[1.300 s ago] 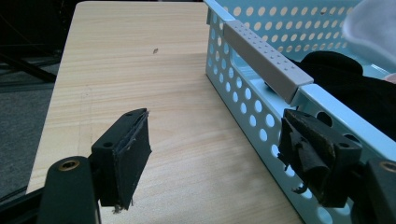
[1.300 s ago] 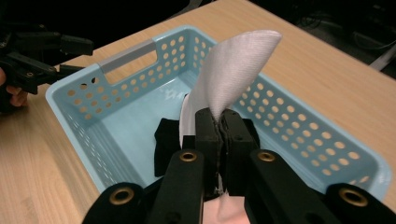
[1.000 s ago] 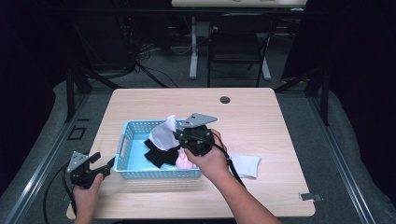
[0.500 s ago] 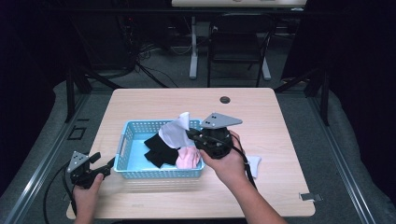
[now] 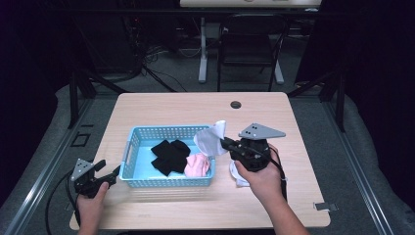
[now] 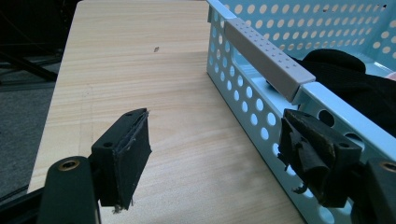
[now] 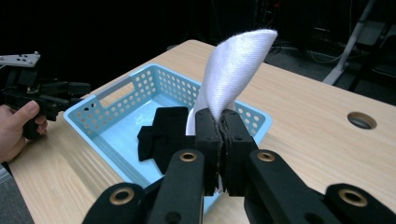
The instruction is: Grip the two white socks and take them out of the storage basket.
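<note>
White cloth is what I have pinched in my right gripper, its jaws closed tight on the lower end so the rest stands up and flops over. From the high view I hold it above the basket's right wall, over the middle of the tabletop, so I judge the cloth is on its way out toward the right edge, where another white piece lies just under my right hand. Black cloth and pink cloth sit in the basket, touching each other. My left gripper waits near the tabletop's left front corner, its tips just beside the basket's left wall, probably there to steady the basket if it slides.

From the left gripper view, the left gripper has its jaws spread wide with nothing between them but bare wood. One jaw is right against the basket wall below the grey handle; whether it touches I cannot tell. The black cloth shows over the rim.

From the right gripper view, the right gripper is clamped on the white cloth, which rises and curls over at the top. Below and beyond lies the basket with the black cloth in it, and my left gripper sits past its far wall.
</note>
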